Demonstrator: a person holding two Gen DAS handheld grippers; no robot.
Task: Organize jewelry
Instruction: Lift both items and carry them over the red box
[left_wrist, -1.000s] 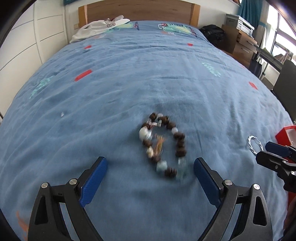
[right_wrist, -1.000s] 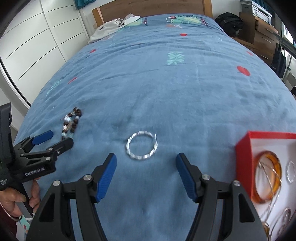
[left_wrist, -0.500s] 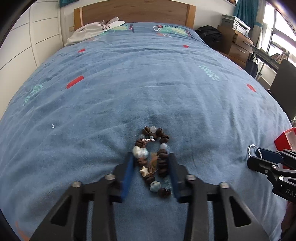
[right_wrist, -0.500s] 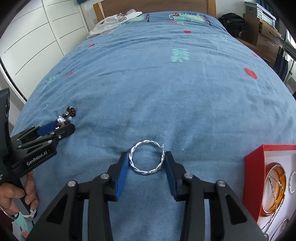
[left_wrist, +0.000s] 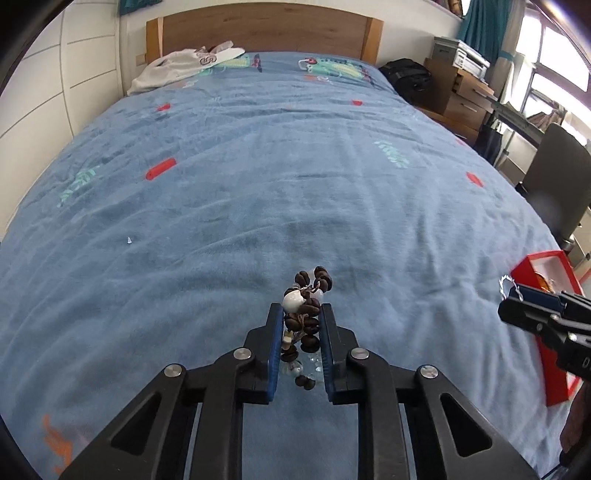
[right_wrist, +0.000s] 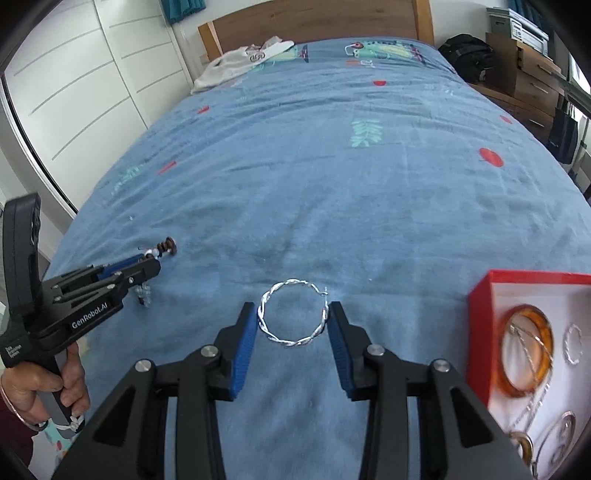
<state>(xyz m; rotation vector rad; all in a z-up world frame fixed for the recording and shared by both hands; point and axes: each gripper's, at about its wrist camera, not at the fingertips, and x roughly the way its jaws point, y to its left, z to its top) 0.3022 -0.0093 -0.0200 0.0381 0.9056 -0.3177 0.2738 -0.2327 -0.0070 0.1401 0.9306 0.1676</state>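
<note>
A bracelet of brown, white and clear beads (left_wrist: 312, 325) hangs bunched between the blue pads of my left gripper (left_wrist: 301, 309). Its jaws are closing and the pads press on the beads, which are lifted off the blue bedspread (left_wrist: 295, 184). In the right wrist view that gripper (right_wrist: 147, 264) shows at the left with beads (right_wrist: 168, 245) poking past its tip. My right gripper (right_wrist: 293, 308) is shut on a twisted silver bangle (right_wrist: 291, 344), gripped at both sides. To the right stands an open red box (right_wrist: 478, 332) holding an amber bangle (right_wrist: 528, 362) and silver rings.
A white garment (left_wrist: 184, 66) lies by the wooden headboard (left_wrist: 258, 33). A black bag (left_wrist: 406, 74), wooden drawers (left_wrist: 469, 99) and a dark chair (left_wrist: 554, 184) stand along the bed's right side, white wardrobe doors (right_wrist: 92, 92) along its left. A person's hand (right_wrist: 37, 387) holds the left gripper.
Both grippers went from wide open to closed, the left on the beaded bracelet and the right on the silver bangle. Both have risen, and the bracelet now hangs bunched off the bedspread.
</note>
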